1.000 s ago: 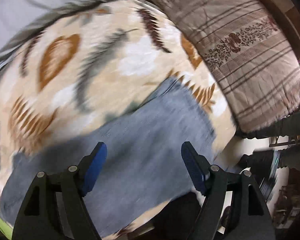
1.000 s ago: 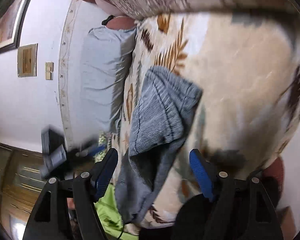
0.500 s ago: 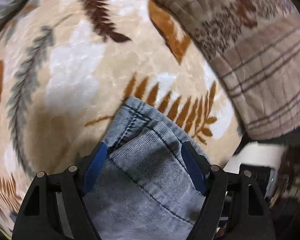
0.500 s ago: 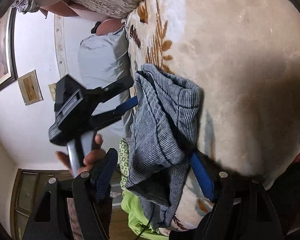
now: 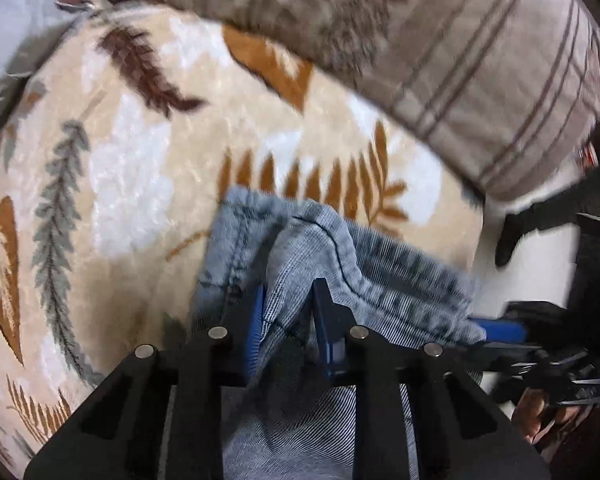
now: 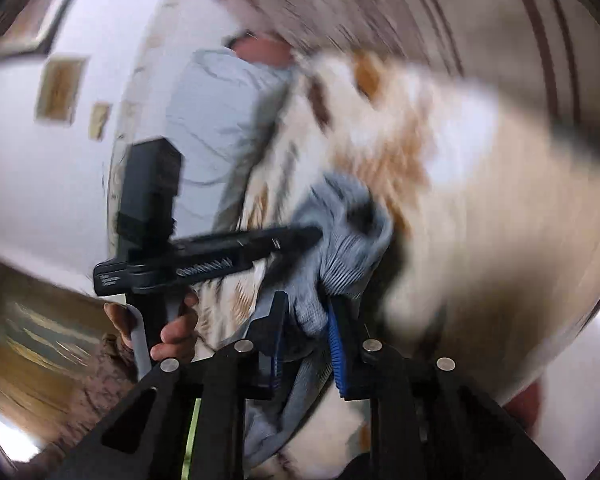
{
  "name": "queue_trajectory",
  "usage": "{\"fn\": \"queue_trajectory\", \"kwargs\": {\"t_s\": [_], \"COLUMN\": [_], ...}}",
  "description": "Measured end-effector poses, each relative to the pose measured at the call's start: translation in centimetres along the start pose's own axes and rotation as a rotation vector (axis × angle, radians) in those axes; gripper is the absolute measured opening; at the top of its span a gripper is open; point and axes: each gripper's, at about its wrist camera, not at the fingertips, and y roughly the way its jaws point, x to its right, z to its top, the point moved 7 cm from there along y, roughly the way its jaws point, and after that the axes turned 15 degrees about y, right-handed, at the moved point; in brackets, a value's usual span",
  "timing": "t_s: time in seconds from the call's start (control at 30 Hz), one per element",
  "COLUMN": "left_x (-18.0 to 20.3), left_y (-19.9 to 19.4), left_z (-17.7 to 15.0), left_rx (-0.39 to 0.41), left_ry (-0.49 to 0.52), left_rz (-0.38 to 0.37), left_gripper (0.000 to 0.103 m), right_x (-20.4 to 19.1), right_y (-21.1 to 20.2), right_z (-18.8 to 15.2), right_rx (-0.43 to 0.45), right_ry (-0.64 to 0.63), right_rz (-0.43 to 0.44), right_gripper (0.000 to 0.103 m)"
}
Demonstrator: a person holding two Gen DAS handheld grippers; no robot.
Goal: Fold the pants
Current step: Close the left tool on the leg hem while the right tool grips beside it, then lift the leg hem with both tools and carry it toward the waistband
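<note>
Light blue denim pants [image 5: 384, 268] lie bunched on a cream leaf-print blanket [image 5: 120, 160]. In the left wrist view my left gripper [image 5: 290, 292] points down at the pants' stitched edge; its jaws are closing and the blue pads pinch a fold of denim. In the blurred right wrist view my right gripper [image 6: 306, 312] is closing too, with a bunch of the same denim [image 6: 340, 276] pressed between its pads. There the left gripper's black fingers [image 6: 300, 236], held by a hand [image 6: 172, 332], reach into the cloth from the left, close beside the right one.
A brown striped cushion [image 5: 480, 80] lies along the far side of the blanket. A pale grey pillow [image 6: 220, 120] rests against the white wall. A strip of green cloth [image 6: 190, 440] shows under the right gripper. White floor [image 5: 512, 292] lies beyond the bed's edge.
Both grippers came in over the pants' edge with jaws wide, then closed on the denim. The left one dropped and rolled; the right one rose a little, bunching the cloth.
</note>
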Motion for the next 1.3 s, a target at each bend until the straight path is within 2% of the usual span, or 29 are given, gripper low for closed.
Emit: {"fn": "queue_trajectory", "kwargs": {"t_s": [0.03,0.1,0.17,0.23,0.3,0.33,0.4,0.5,0.53,0.57,0.6,0.7,0.73,0.8,0.9,0.93,1.03,1.13,1.17,1.2,1.27,1.3], "left_x": [-0.3,-0.8,-1.2,-0.8,-0.4,0.0,0.1,-0.1,-0.6,-1.1,-1.3,-2.1,-2.2,-3.0,-4.7,-5.3,-4.9,-5.0,-5.2,-5.4,-6.4,-7.0], "left_y": [0.3,0.9,1.4,1.2,1.1,1.2,1.4,1.5,1.5,1.8,1.5,0.0,-0.3,0.4,2.2,2.7,2.9,1.3,0.0,-1.0,-3.6,-4.5], "left_z": [0.0,-0.2,-0.2,-0.1,0.0,0.2,0.4,0.2,0.2,0.5,0.3,0.9,1.1,1.2,0.7,0.3,0.6,0.7,0.7,0.6,0.4,0.1], "left_rx": [0.001,-0.004,0.002,0.011,0.011,0.009,0.003,0.009,0.012,0.014,0.019,0.080,0.107,0.096,0.041,0.031,0.042,0.039,0.057,0.074,0.120,0.136], "left_ry": [-0.032,-0.097,-0.132,-0.127,-0.119,-0.111,-0.115,-0.144,-0.150,-0.156,-0.166,-0.198,-0.205,-0.224,-0.245,-0.246,-0.225,-0.249,-0.254,-0.256,-0.265,-0.274], "left_rz": [0.013,-0.011,-0.035,-0.030,-0.027,-0.021,-0.020,-0.027,-0.030,-0.031,-0.033,-0.046,-0.036,-0.010,0.024,0.037,0.086,0.057,0.057,0.061,0.071,0.075], "left_gripper": [0.022,0.021,0.021,0.021,0.021,0.021,0.021,0.021,0.021,0.021,0.021,0.022,0.022,0.023,0.024,0.027,0.028,0.028,0.028,0.030,0.046,0.062], "right_x": [-0.7,0.1,1.6,3.1,3.7,3.6,3.4,4.1,4.3,4.0,3.9,1.5,0.1,-0.1,2.1,3.2,4.7,3.9,3.7,3.7,4.3,4.9], "right_y": [-0.8,-1.2,-1.5,-1.7,-1.5,-1.2,0.2,1.9,2.3,2.7,2.8,1.1,0.4,0.6,1.9,2.3,2.4,1.3,0.4,-0.7,-3.3,-4.5], "right_z": [0.5,1.4,1.5,0.5,-1.4,-2.0,-2.8,-2.4,-2.2,-1.9,-1.6,-0.2,0.1,0.2,0.5,0.5,0.2,0.4,0.6,0.9,1.4,1.5], "right_rx": [0.049,0.076,0.036,-0.030,-0.091,-0.108,-0.130,-0.118,-0.111,-0.107,-0.099,-0.012,0.039,0.064,0.066,0.065,0.066,0.054,0.062,0.081,0.131,0.151], "right_ry": [-0.072,-0.076,0.034,0.178,0.264,0.276,0.266,0.261,0.271,0.256,0.229,0.085,-0.019,-0.105,-0.107,-0.095,-0.064,-0.044,-0.021,-0.008,0.025,0.047], "right_rz": [-0.033,-0.102,-0.056,0.025,0.097,0.107,0.102,0.030,0.042,0.022,-0.005,0.000,-0.018,-0.076,-0.178,-0.205,-0.202,-0.177,-0.146,-0.131,-0.101,-0.095], "right_gripper": [0.016,0.021,0.022,0.033,0.053,0.058,0.059,0.059,0.055,0.037,0.010,0.010,0.010,0.010,0.010,0.010,0.009,0.018,0.025,0.036,0.052,0.056]}}
